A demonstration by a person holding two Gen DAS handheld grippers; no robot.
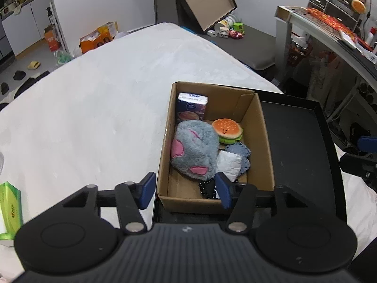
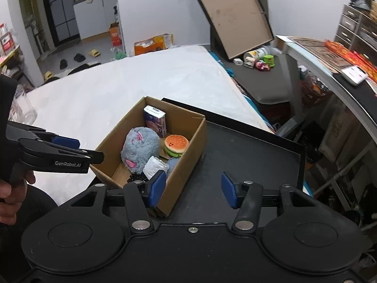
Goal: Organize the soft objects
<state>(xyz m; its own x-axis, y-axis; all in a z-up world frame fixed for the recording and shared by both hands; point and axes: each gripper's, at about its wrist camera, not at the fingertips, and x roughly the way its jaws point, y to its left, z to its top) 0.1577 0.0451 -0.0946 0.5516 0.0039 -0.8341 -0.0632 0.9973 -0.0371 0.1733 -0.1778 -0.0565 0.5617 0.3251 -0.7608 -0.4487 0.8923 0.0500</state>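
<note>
A cardboard box [image 1: 266,141] [image 2: 186,165] stands on a black tray [image 1: 304,146] [image 2: 247,155] at the table's near right. In it lie a grey plush [image 1: 195,151] [image 2: 140,148], a burger toy [image 1: 227,129] [image 2: 176,145], a tissue pack [image 1: 192,106] [image 2: 155,120], a white packet [image 1: 229,164] [image 2: 154,166], a blue cloth [image 1: 240,151] and a black beaded item [image 1: 207,188]. My left gripper [image 1: 185,191] is open and empty over the box's near edge; it shows at the left in the right wrist view [image 2: 70,148]. My right gripper [image 2: 193,189] is open and empty over the tray, beside the box.
The white table [image 1: 106,108] [image 2: 141,80] stretches to the left. A green tissue pack [image 1: 9,210] lies at its near left edge. A desk with clutter [image 1: 329,26] stands to the right. Boxes and slippers lie on the floor beyond.
</note>
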